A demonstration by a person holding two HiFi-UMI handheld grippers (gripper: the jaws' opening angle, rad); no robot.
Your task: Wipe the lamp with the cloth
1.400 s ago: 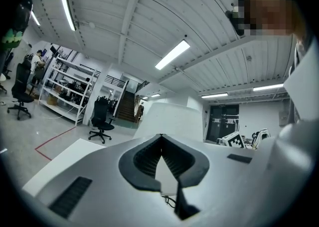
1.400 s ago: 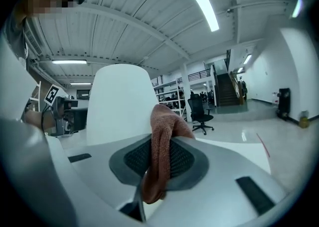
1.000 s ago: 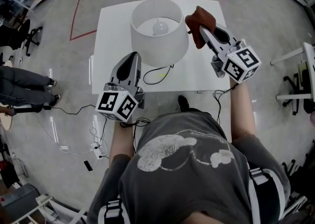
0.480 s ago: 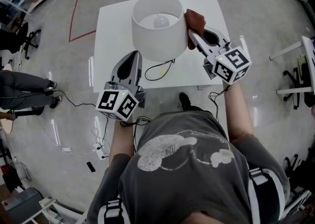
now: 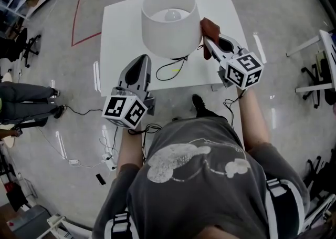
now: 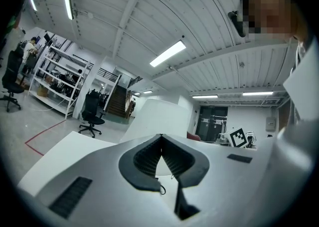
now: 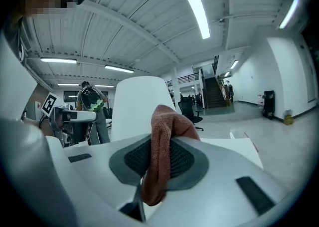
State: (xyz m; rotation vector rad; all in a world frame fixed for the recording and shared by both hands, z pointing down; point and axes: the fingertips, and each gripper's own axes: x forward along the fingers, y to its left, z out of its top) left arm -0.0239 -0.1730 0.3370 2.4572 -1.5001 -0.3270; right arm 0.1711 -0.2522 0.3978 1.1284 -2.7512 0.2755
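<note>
Across the lower half of the head view, a person (image 5: pixel 194 180) in a grey printed shirt, both forearms stretched forward toward the top of the frame. Above that, in the upper middle, a white bench (image 5: pixel 121 38) on a glossy grey floor (image 5: pixel 283 33).

Standing toward the far middle of the bench, the lamp (image 5: pixel 170 33): upright, with a wide white drum shade open at the top.

Lower left of the shade, the left tool (image 5: pixel 143 60), raised over the near edge of the bench. Tip aimed at the shade's near left side but stopping short of it. Jaws pressed together with nothing between them, so clenched and empty.

Right of the shade, the right tool (image 5: pixel 208 40), angled up and leftward from the right forearm, marker cube at its rear. Clamped tight on the cloth (image 5: pixel 210 23). Rust-brown and bunched, sticking out past the jaw tips and resting against the shade's right side. In the right gripper view, a fold draped down over the front of the jaws.

Below the shade, a thin black cord (image 5: pixel 170 69) looping across the bench top toward the near edge. Inside the shade, a round white bulb (image 5: pixel 171 16).
</note>
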